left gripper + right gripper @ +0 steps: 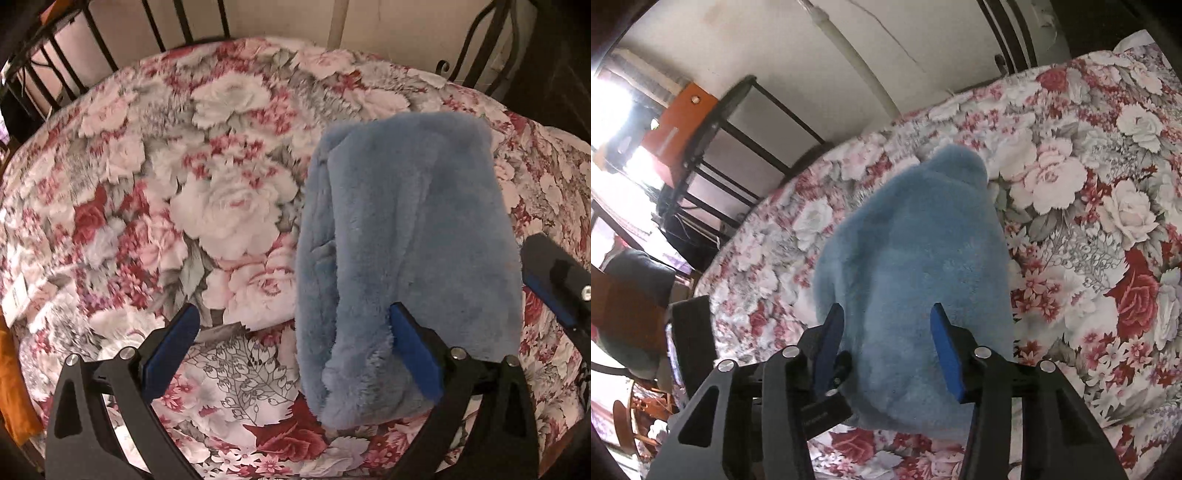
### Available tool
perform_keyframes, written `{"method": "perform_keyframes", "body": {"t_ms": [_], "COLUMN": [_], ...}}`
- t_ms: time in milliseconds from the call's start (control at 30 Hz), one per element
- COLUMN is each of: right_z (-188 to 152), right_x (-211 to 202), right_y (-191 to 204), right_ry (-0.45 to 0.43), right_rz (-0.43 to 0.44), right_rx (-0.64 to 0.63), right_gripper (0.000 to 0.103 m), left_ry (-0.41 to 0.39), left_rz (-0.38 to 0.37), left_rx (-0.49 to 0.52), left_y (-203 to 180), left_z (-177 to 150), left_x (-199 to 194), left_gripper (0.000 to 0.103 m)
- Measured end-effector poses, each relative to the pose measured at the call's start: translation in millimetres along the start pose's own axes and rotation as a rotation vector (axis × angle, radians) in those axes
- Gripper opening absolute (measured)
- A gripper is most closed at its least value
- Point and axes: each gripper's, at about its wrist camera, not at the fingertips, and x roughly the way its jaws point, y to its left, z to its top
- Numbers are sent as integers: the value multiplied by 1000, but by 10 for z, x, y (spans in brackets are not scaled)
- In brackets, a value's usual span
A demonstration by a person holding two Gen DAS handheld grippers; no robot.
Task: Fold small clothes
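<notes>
Fleece garment (406,240) looks soft, light, floppy; grab near hem edge. Left gripper (295,343) wide, empty; right gripper (886,332) half-open, straddling fleece, not pinching

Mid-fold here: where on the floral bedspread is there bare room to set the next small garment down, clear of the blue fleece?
Bare floral bedspread lies on the left gripper's side of the blue fleece, up to the black metal rails. Crowded: the fleece's near end, where both grippers work, right gripper open astride it.
</notes>
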Motion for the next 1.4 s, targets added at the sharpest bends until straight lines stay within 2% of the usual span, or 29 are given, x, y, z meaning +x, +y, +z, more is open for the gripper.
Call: {"method": "perform_keyframes", "body": {"t_ms": [133, 500, 833, 1000, 1200, 1400], "right_z": [-66, -215, -286, -341, -420, -524], "right_x": [174, 386, 443, 461, 432, 335], "right_y": [-3, -135, -236, -348, -470, -536], "right_ry": [38, 98, 125, 134, 138, 145], "right_rz": [-35, -70, -40, 4, 66, 102], "right_rx": [-30, -79, -104, -104, -93, -80], "right_gripper": [49, 49, 49, 49, 48, 48], "left_ry": [22, 36, 50, 59, 113, 124], "left_rz": [-38, -42, -40, -35, -95, -86], "left_rx": [-27, 23, 23, 32, -40, -70], "left_y": [119, 94, 94, 43, 140, 154], "left_z": [-24, -145, -273, -366, -457, -582], "left_x": [90, 248, 365, 483, 605, 603], "left_gripper": [99, 99, 99, 99, 99, 99]}}
